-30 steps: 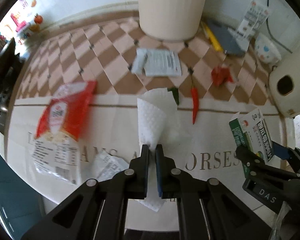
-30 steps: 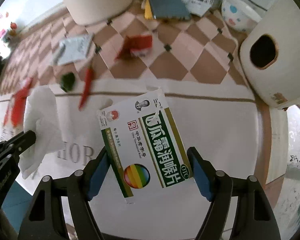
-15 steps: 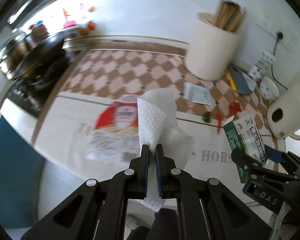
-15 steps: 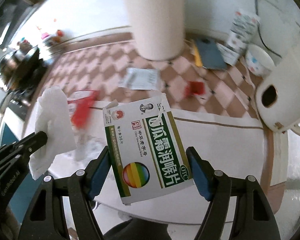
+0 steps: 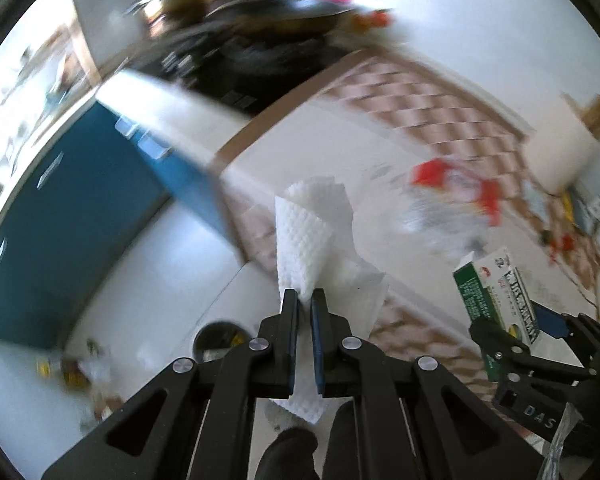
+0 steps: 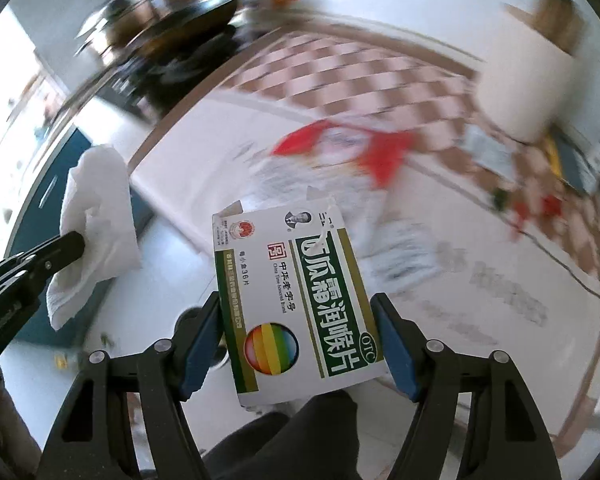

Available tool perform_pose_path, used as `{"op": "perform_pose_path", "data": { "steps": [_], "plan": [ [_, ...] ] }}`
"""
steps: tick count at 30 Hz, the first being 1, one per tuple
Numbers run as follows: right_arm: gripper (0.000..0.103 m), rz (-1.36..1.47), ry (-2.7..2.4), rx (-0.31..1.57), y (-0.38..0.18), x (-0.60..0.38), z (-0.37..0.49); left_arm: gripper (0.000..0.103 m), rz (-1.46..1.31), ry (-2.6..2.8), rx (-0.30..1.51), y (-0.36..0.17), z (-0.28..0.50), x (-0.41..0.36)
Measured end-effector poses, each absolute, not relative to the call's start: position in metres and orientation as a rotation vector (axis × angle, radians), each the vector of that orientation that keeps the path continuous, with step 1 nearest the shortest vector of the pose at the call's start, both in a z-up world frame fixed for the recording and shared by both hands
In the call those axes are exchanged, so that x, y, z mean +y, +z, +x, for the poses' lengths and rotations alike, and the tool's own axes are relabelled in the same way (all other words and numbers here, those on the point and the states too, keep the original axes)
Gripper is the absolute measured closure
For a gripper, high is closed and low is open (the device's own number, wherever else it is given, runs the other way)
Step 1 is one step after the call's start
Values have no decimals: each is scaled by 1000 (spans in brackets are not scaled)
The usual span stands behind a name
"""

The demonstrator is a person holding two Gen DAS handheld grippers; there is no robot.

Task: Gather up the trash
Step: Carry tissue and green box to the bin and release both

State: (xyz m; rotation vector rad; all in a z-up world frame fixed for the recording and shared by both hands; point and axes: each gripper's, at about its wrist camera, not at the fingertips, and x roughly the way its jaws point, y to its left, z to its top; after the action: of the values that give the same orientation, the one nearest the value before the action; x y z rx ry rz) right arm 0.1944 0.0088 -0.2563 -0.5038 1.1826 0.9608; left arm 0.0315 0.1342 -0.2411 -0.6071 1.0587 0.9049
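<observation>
A crumpled white paper towel (image 5: 312, 236) with a dimpled, quilted texture stands upright, pinched at its lower fold, one layer curling up and forward while another sags to the right and a tail hangs below. A flat medicine box (image 6: 296, 300), white with dark green and olive bands, large white Chinese characters, an OTC mark and a rainbow-striped circle, is gripped by its long sides, printed face up, its torn-open flap end pointing away. On the counter (image 6: 500, 320) behind lies a blurred red and white plastic snack bag (image 6: 356, 152), flat. Farther right sit small red scraps (image 6: 548, 204), too smeared to identify.
</observation>
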Motion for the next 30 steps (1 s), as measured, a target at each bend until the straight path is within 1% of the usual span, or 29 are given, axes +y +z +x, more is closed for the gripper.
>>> {"op": "perform_pose_path", "data": {
  "steps": [4,6,9,11,12,14,17,18,20,21,22,24,25,30],
  "plan": [
    [29,-607,1044,1197,-285,47,134,99,-726,996,1085,-286,-34,156],
    [29,-653,1074,1202,-303,61,109,99,-794,1037,1105,-317,-68,167],
    [29,-732,1122,1223,-340,86,67,99,-914,1071,1152,-379,-114,185],
    [30,-784,1152,1245,-376,103,38,99,-993,1089,1171,-418,-138,194],
    [30,-807,1161,1265,-396,111,25,99,-1047,1086,1193,-451,-153,201],
    [30,-842,1169,1296,-434,124,6,99,-1131,1091,1209,-497,-174,209],
    [30,-884,1178,1369,-510,144,-24,99,-1307,1046,1229,-586,-204,219],
    [30,-893,1185,1395,-531,149,-30,99,-1349,1031,1227,-607,-212,221],
    [30,-884,1188,1484,-590,160,-44,99,-1401,1025,1238,-655,-228,224],
    [30,-881,1191,1516,-608,164,-47,99,-1414,1024,1239,-672,-234,225],
    [30,-883,1188,1548,-643,170,-54,98,-1426,1016,1244,-694,-240,227],
    [30,-888,1187,1567,-682,176,-61,98,-1447,1007,1263,-728,-249,227],
    [30,-895,1189,1579,-711,181,-67,96,-1460,1002,1268,-746,-254,227],
    [30,-921,1197,1603,-792,193,-83,93,-1517,989,1280,-792,-270,223]
  ]
}}
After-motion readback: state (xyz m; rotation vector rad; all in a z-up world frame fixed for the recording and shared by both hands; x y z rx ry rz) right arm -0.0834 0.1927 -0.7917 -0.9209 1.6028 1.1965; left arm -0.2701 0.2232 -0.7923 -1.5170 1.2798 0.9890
